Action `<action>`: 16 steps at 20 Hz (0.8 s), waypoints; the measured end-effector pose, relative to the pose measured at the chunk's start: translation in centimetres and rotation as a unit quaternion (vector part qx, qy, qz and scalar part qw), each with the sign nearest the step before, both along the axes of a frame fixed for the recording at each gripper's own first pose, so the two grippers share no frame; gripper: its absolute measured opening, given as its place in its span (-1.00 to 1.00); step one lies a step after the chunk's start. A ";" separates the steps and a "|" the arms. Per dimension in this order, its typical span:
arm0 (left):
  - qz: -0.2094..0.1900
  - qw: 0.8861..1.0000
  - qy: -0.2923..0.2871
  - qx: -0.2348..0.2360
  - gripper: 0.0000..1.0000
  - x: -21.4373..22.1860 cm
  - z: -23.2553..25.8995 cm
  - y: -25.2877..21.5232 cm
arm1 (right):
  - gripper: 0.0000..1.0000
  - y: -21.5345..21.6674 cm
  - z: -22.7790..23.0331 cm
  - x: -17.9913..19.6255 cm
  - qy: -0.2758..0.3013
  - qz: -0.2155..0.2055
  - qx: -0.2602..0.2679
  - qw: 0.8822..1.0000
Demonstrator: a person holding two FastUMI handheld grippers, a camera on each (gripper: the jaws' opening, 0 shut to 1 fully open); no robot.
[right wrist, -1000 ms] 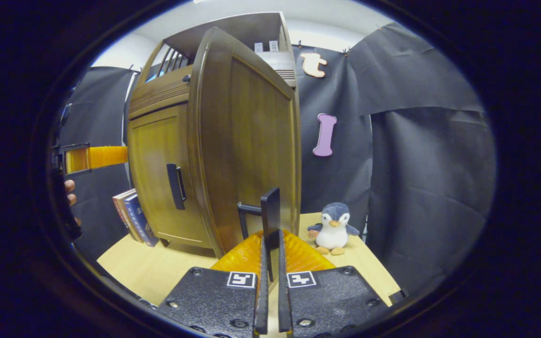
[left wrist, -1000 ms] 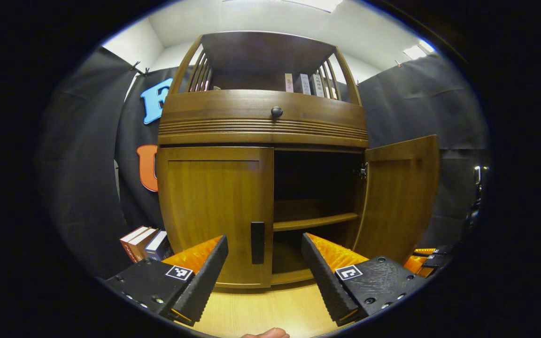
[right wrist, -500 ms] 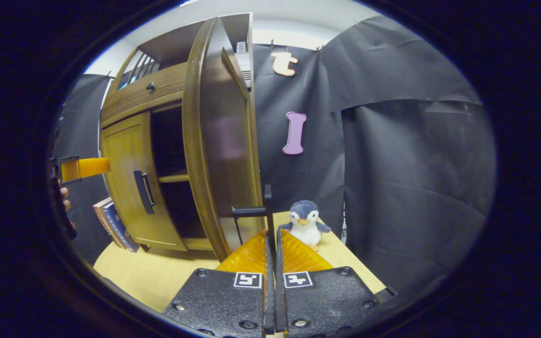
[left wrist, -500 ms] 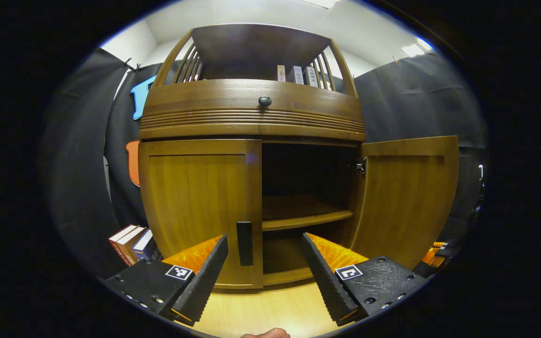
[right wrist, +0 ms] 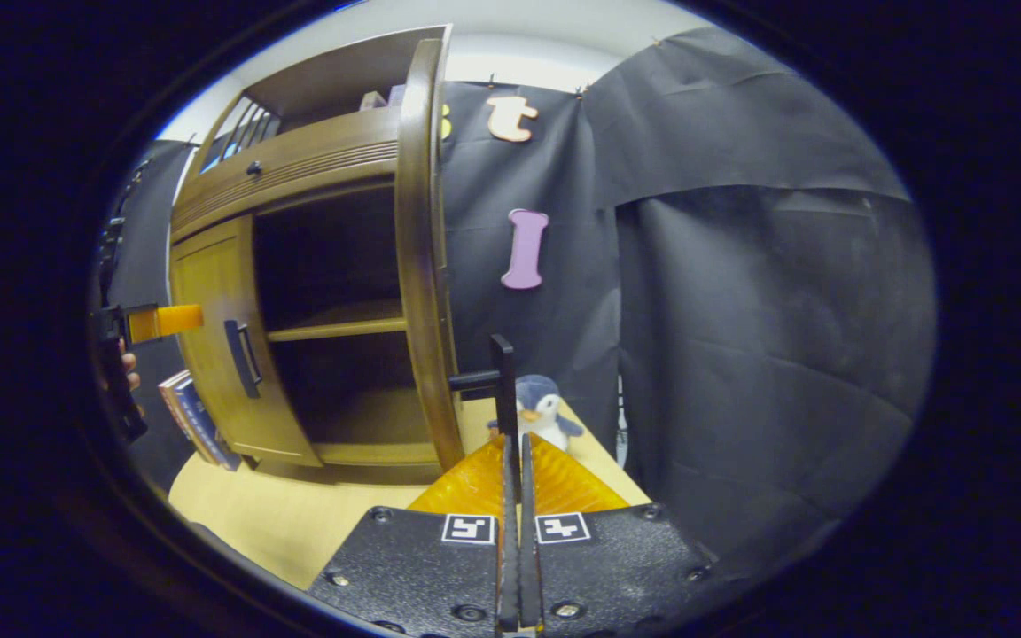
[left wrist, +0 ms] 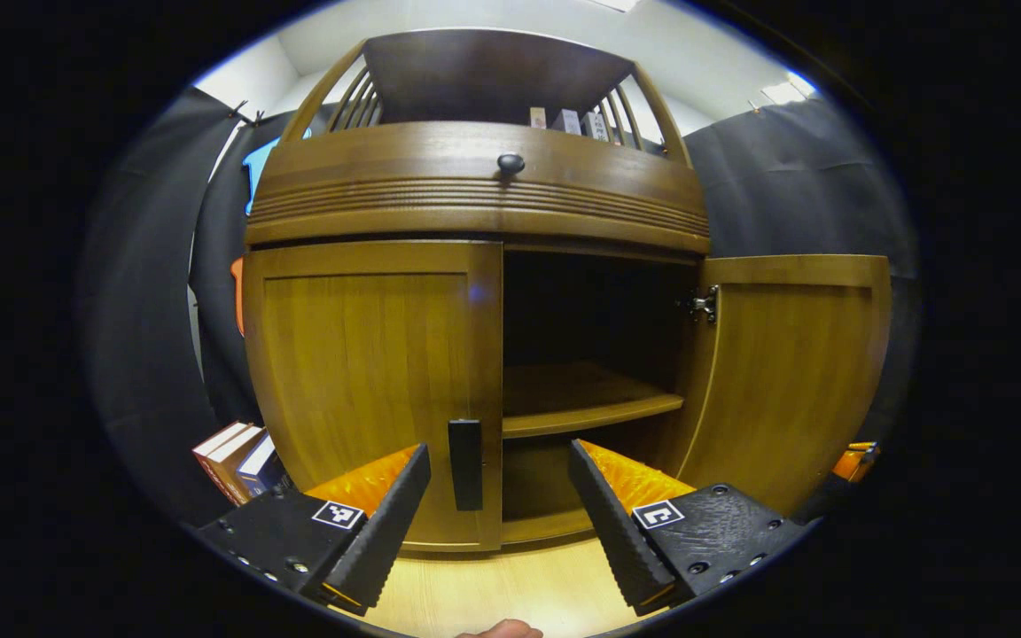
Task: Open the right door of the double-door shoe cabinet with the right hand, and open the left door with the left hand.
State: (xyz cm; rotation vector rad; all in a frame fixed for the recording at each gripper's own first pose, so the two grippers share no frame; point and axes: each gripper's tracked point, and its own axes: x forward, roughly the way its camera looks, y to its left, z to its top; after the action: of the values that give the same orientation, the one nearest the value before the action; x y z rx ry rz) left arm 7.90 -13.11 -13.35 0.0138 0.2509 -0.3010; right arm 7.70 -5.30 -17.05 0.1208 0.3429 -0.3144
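Standing half open: brown wooden double-door shoe cabinet (left wrist: pixel 475 204) on the pale wooden table (left wrist: pixel 510 585).
Right gripper (right wrist: pixel 513 461) clamping the swung-out right door's (left wrist: pixel 785 372) black handle (right wrist: pixel 500 377); left gripper (left wrist: pixel 500 483) gaping wide before the closed left door's (left wrist: pixel 369 372) black handle (left wrist: pixel 465 462).

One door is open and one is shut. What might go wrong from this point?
The right gripper is clamped on the open right wooden door's dark handle; swinging further may knock the small plush penguin behind it. The left gripper is open and straddles the shut left door's dark bar handle without touching; closing off-centre, its fingers could slip off.
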 end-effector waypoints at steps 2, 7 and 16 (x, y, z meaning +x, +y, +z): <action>0.008 1.000 0.009 0.002 0.89 1.3 -1.1 0.3 | -0.96 -0.1 0.5 -0.1 -0.005 -0.005 -0.002 1.000; 0.020 0.999 0.041 0.006 0.89 4.2 -5.3 0.6 | -0.92 -0.1 2.0 -0.5 -0.018 -0.010 -0.025 0.999; 0.027 0.998 0.060 0.009 0.49 8.8 -9.1 0.9 | -0.87 0.6 5.6 -2.4 -0.057 -0.024 -0.033 0.998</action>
State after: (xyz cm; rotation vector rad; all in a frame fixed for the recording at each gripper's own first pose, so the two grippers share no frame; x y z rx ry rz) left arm 16.73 -12.17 -22.48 0.0062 0.3722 -0.2456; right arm 5.29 -4.69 -11.44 0.0810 0.2162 -0.3636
